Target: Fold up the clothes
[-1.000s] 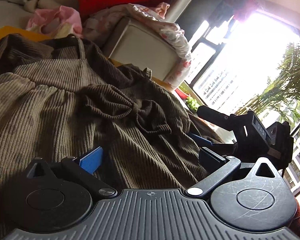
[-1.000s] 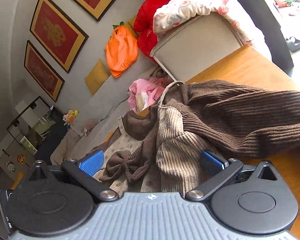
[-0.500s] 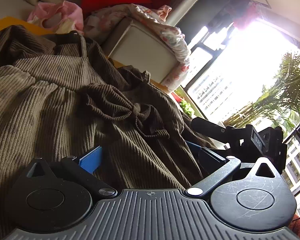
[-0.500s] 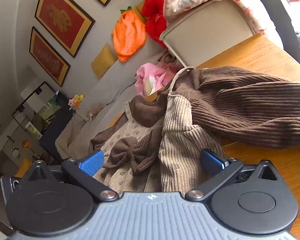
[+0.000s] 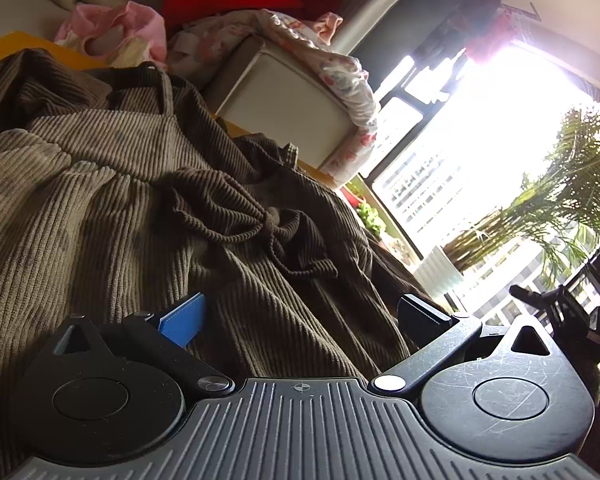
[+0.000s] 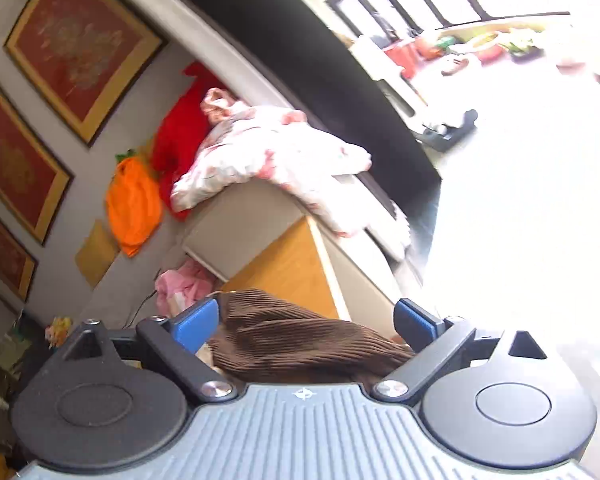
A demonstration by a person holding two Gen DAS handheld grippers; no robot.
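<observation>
Left wrist view: left gripper poised low over the corduroy garment, jaws spread wide, cloth lying between and beneath the blue pads with no pinch visible on it. Garment spread across the wooden table, most of that surface covered; pale ribbed panel nearest the camera, darker brown ribbed part beyond, a soft bow knotted at the middle of the cloth. Probably held level and close so that a hem or edge can be taken without lifting the whole piece. Right wrist view: right gripper raised and turned away from the main heap, jaws just narrowed a little yet standing well apart, a fold of dark brown ribbed fabric lying between them, apparently not clamped. Beyond the garment, a beige chair back at the far edge of the table, draped with a floral quilted piece; red cloth and an orange garment behind that chair, pink cloth low beside it. Framed red pictures on the wall above. Judged stage: early, garment still rumpled and unfolded, sleeve or side panel probably being sought for a first fold. Corduroy thick and grippy, likely to hold a crease poorly and to drag neighbouring layers when pulled.
</observation>
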